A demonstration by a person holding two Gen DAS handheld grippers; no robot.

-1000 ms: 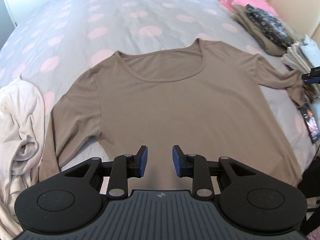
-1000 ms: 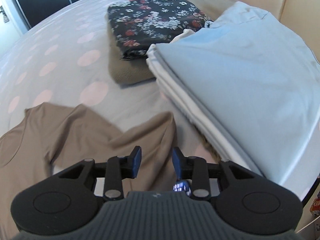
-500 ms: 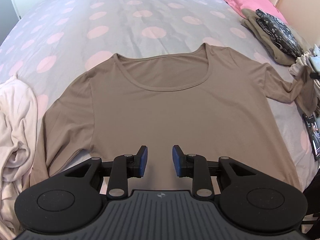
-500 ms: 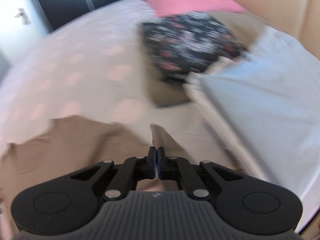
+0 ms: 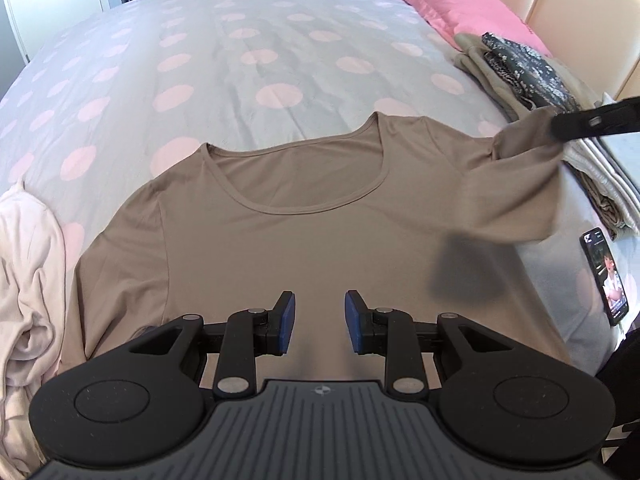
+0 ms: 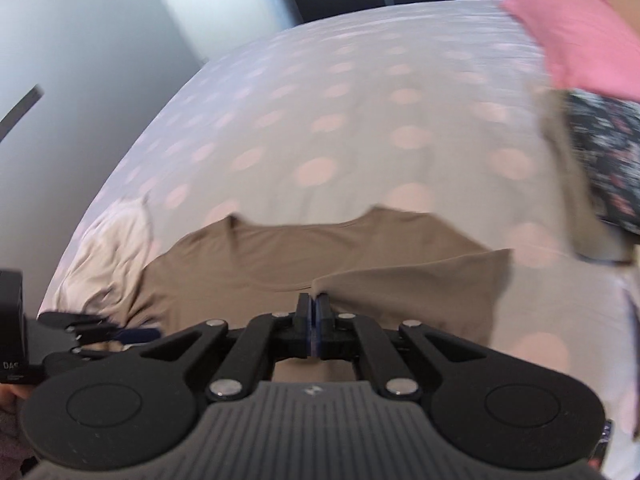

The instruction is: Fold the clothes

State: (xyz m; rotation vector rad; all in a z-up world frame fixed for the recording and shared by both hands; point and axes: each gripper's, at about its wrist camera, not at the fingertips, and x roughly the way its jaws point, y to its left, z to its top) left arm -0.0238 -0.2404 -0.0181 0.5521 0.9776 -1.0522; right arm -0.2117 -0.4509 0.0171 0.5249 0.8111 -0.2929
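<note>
A brown long-sleeved top (image 5: 304,240) lies flat on the polka-dot bed, neckline away from me. My left gripper (image 5: 320,322) is open and empty, hovering over the top's lower hem. My right gripper (image 6: 313,308) is shut on the end of the top's right sleeve (image 6: 400,284) and holds it lifted above the bed. In the left wrist view the right gripper (image 5: 560,128) shows at the right edge with the raised sleeve (image 5: 520,184) hanging from it. The left sleeve (image 5: 116,264) lies flat on the bed.
A crumpled cream garment (image 5: 28,280) lies at the left edge of the bed. Folded clothes, with a dark floral piece (image 5: 524,68) on top, are stacked at the right beside a pink pillow (image 5: 452,0). A phone (image 5: 606,276) lies near the right edge.
My right gripper shut on the right sleeve's end, lifted it and swung left toward the body of the top. My left gripper stayed open above the hem.
</note>
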